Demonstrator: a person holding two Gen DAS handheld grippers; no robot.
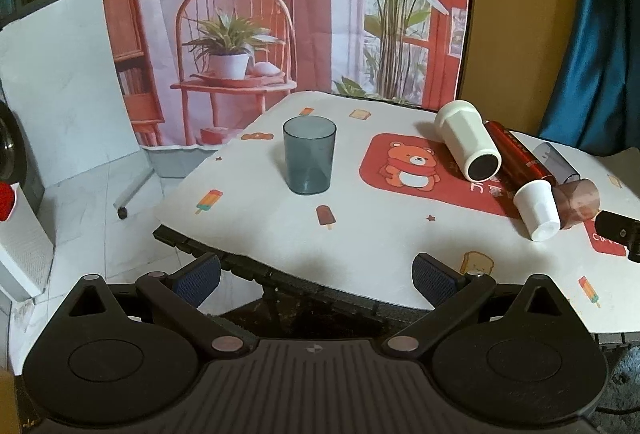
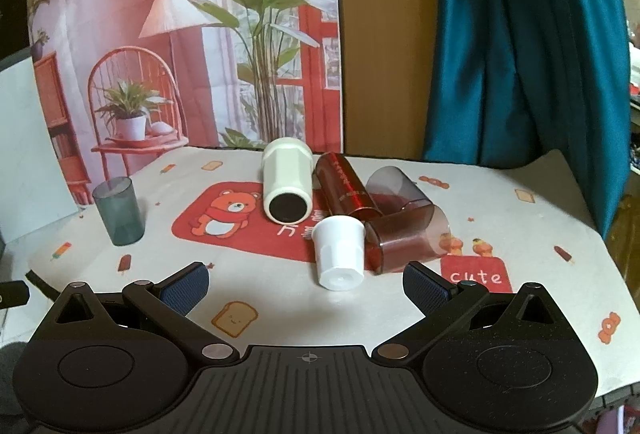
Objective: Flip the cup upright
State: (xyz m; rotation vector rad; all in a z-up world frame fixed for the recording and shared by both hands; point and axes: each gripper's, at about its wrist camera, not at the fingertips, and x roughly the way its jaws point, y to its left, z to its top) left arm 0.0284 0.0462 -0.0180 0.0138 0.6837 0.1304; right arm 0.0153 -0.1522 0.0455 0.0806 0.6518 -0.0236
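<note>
A blue-grey translucent cup (image 1: 309, 155) stands upright on the table's left part; it also shows in the right wrist view (image 2: 119, 211). Several cups lie on their sides in a cluster: a cream cup with a black base (image 2: 286, 185), a red metallic cup (image 2: 346, 189), a small white cup (image 2: 339, 252), a brown translucent cup (image 2: 408, 239) and a grey translucent one (image 2: 394, 184). My left gripper (image 1: 316, 280) is open and empty at the table's near edge. My right gripper (image 2: 306, 288) is open and empty, just short of the small white cup.
The table (image 1: 384, 246) has a white cloth with a red bear patch (image 2: 232, 218). A printed backdrop (image 1: 280, 14) hangs behind it, a teal curtain (image 2: 520, 54) at the right. The right gripper's tip (image 1: 618, 234) shows at the left wrist view's right edge.
</note>
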